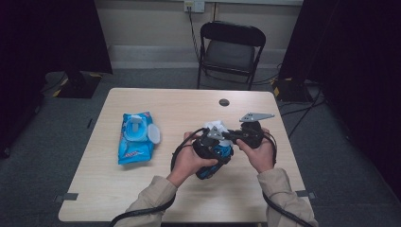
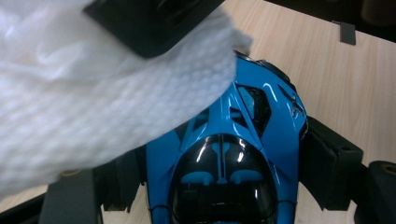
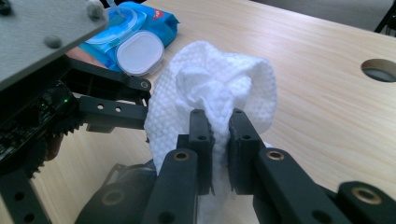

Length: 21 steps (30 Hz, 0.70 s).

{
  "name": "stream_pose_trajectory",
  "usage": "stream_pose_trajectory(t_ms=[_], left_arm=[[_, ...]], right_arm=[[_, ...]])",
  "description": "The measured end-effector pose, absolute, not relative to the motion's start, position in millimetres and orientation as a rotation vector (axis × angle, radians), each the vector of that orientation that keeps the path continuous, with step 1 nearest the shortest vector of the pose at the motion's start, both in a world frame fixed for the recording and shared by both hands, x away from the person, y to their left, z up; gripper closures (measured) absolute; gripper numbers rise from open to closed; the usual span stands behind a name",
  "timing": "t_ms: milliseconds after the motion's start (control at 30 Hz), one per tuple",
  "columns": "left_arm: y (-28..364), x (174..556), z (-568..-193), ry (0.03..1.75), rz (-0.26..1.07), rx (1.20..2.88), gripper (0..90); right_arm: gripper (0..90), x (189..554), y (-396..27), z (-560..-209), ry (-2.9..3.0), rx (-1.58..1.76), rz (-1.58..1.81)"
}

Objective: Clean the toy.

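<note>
The left gripper (image 1: 210,149) held a shiny blue toy car (image 2: 233,154) between its wide jaws, just above the surface (image 1: 142,189). The right gripper (image 3: 217,140) was pinched tight on a white wipe (image 3: 215,88), and the wipe lay against the car's top. A blue pack of wipes (image 1: 136,137) with its lid open lay well apart, to the left.

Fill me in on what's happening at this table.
A person is wiping a blue toy car with a white wet wipe. The left gripper clamps the car by its sides; the right gripper pinches the wipe and presses it onto the car. The blue wipes pack lies on the table, lid open.
</note>
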<state>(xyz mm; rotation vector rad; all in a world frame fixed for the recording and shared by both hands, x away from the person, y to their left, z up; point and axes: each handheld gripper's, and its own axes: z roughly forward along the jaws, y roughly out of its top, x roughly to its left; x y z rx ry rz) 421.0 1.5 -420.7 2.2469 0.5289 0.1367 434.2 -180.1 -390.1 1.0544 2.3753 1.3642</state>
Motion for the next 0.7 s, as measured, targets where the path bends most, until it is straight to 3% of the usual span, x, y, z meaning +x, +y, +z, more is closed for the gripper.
stream_pose_trajectory(t_ms=[700], left_arm=[[1.6, 422.6, -421.3, 0.535, 0.137, 2.248, 24.5]], right_arm=[[82.2, 433.7, -179.5, -397.3, 2.418, 1.065, 1.36]])
